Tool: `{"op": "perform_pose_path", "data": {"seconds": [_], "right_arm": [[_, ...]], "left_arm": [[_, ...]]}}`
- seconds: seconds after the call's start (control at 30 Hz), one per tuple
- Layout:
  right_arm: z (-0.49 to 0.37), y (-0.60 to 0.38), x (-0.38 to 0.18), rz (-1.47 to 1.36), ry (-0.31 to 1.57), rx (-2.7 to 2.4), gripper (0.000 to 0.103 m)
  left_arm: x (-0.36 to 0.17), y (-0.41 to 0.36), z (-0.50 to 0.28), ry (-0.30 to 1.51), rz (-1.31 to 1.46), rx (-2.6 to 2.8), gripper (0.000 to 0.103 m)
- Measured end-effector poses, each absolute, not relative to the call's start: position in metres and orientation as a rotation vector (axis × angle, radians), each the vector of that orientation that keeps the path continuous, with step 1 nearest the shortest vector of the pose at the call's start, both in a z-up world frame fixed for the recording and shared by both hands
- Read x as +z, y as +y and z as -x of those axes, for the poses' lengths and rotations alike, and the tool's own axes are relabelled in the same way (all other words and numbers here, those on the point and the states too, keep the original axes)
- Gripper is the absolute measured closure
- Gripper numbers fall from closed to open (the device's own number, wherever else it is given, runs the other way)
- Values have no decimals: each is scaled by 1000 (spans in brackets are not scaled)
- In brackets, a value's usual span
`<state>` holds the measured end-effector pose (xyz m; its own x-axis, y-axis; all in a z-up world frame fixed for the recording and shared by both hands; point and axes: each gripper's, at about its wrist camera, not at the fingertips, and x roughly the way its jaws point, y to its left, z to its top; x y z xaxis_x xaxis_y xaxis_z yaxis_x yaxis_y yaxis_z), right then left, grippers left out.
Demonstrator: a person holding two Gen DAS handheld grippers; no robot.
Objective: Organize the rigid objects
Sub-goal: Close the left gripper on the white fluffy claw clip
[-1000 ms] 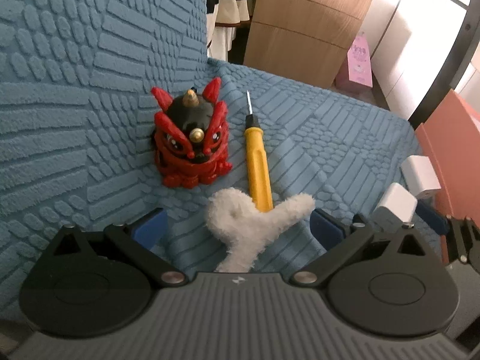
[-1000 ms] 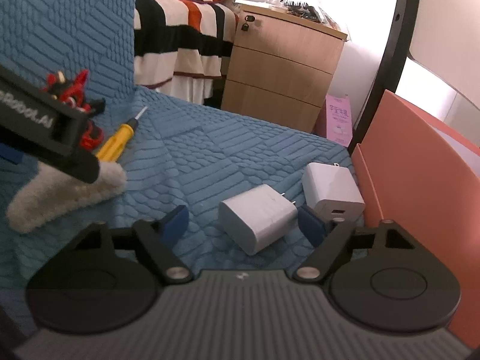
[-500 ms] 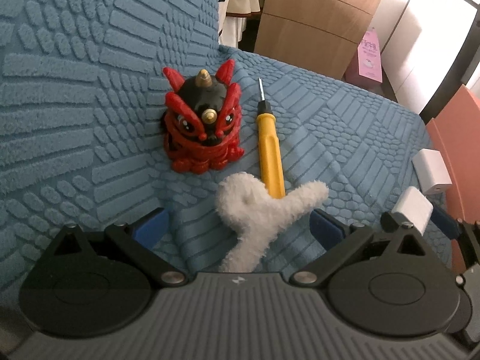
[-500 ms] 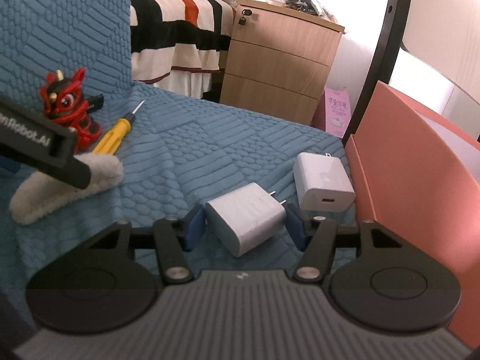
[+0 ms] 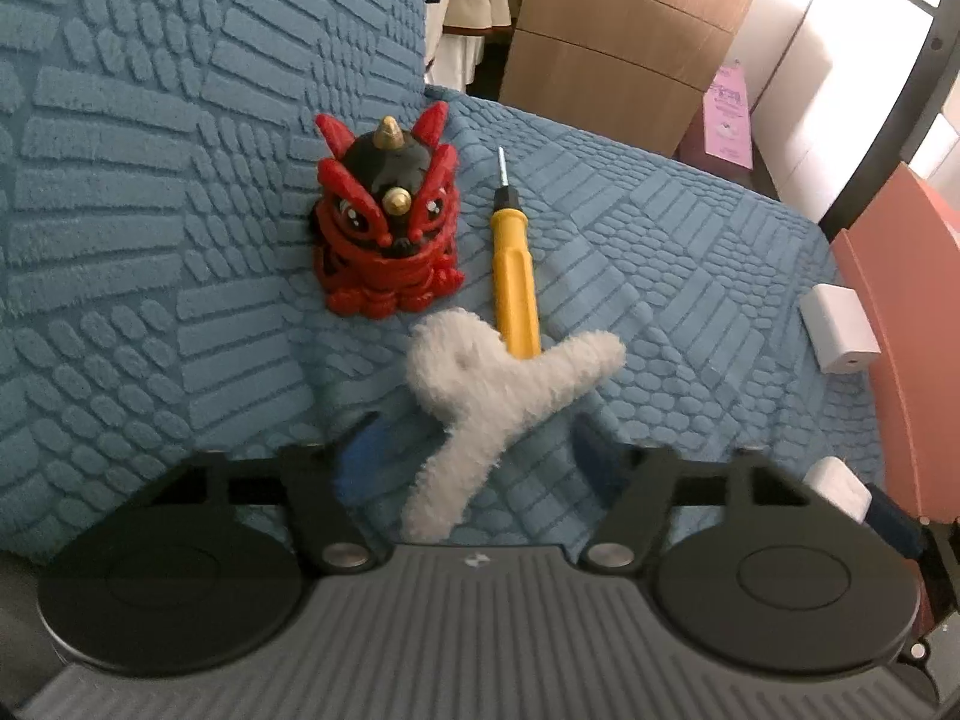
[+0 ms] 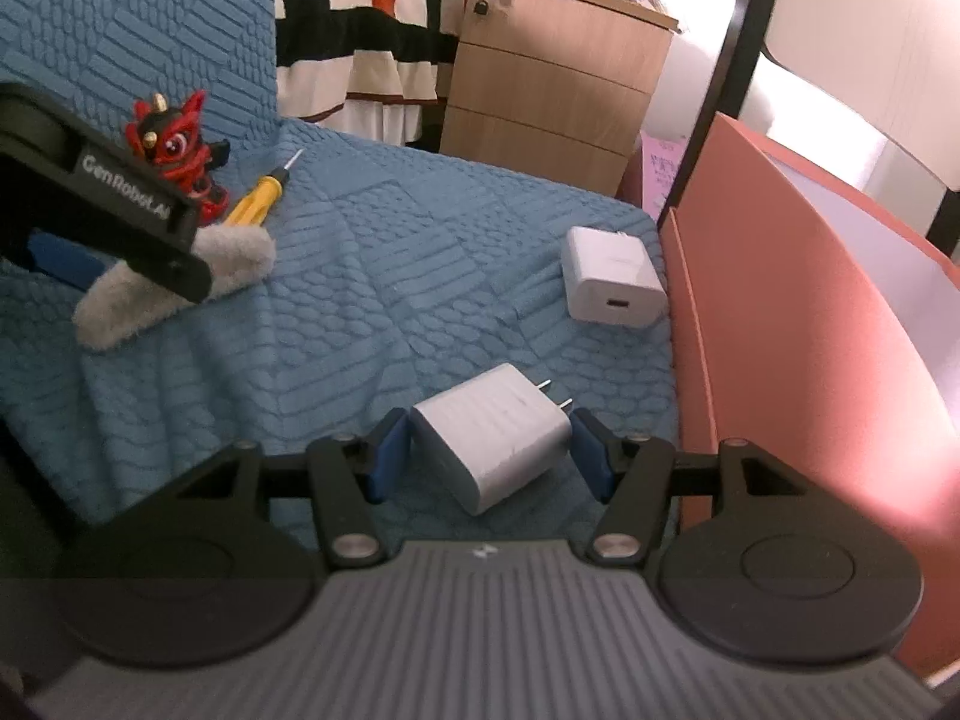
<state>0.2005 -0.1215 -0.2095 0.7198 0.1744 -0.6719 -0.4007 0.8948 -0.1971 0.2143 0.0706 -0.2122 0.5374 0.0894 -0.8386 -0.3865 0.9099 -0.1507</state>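
the things lie on a blue textured cover, and the only container is an orange box at its right edge; what is inside it i cannot tell, because only its wall and a pale inner side show.

from left to right in the left wrist view: a red and black figurine stands against the raised back of the cover, a yellow screwdriver lies just beside it with the tip pointing away, and a white fluffy piece covers the end of its handle. the left gripper has its jaws wide apart on both sides of the fluffy piece, and they are blurred and hold nothing. far right, one white charger lies near the box.

the right wrist view shows what the other view hardly shows: the right gripper has its jaws closed in on a second charger, the blue pads at its two sides, the prongs pointing to the right. whether it is lifted from the cover i cannot tell. this view also shows a wooden cabinet and a striped bedspread behind.
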Motion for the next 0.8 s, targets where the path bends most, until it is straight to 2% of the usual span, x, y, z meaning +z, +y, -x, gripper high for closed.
{"op": "perform_pose_path", "data": {"seconds": [0.07,0.2,0.23,0.27,0.37,0.5,0.8], "right_arm": [[-199,-124,-207,327,709,326,42],[-196,-124,-206,332,715,331,42],[-196,-124,-206,333,716,338,42],[-196,-123,-206,332,718,344,42],[-195,-121,-206,333,723,352,42],[-194,-123,-204,325,724,354,42],[-193,-132,-200,317,751,356,42]], "left_arm": [[-211,69,-212,959,338,281,51],[-209,69,-206,940,380,282,56],[-209,68,-205,940,382,284,61],[-209,68,-203,933,381,291,70],[-206,69,-198,912,395,283,81],[-201,66,-192,892,420,263,87],[-196,40,-163,887,432,197,88]]}}
